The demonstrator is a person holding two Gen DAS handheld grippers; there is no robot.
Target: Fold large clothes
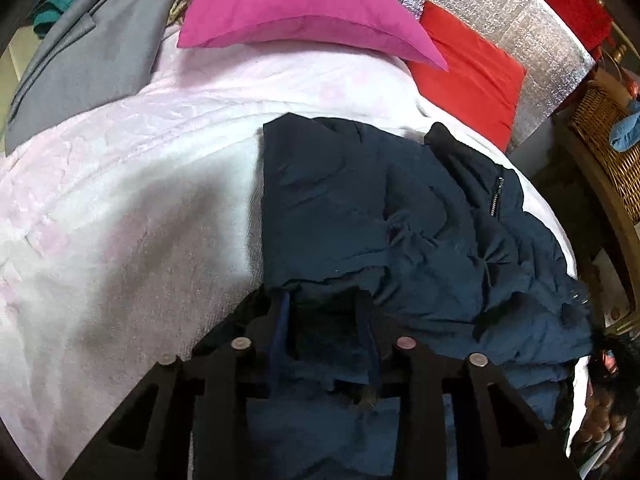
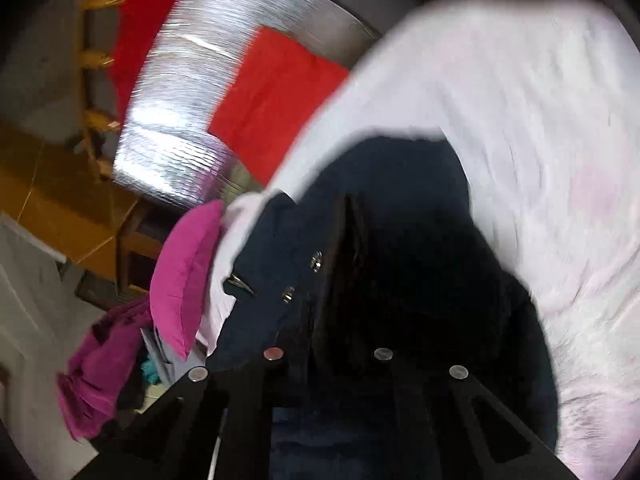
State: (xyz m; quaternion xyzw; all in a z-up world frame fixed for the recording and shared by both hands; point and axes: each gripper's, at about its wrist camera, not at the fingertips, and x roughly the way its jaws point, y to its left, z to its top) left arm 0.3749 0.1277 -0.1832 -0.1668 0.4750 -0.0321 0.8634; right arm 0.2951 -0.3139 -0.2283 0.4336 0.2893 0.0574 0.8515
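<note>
A dark navy padded jacket point(image 1: 400, 208) lies crumpled on a pale pink fleece blanket point(image 1: 140, 184), with a zip pocket toward its right side. My left gripper point(image 1: 324, 308) is at the jacket's near edge. Its two fingers stand a little apart with bunched navy fabric pressed between them. In the blurred right wrist view the same jacket point(image 2: 400, 168) shows metal snaps along one edge. There my right gripper point(image 2: 350, 216) has its fingers shut tight together, tips buried in a dark fold of the jacket. The blanket point(image 2: 520, 100) fills the right side.
A magenta pillow point(image 1: 288, 4) and a red cushion point(image 1: 472, 72) lie at the head of the bed, against a silver foil panel point(image 1: 520, 12). A grey cushion point(image 1: 92, 64) sits at the far left. A wicker basket point(image 1: 608, 148) stands off the right edge. A magenta garment point(image 2: 100, 364) hangs beside the bed.
</note>
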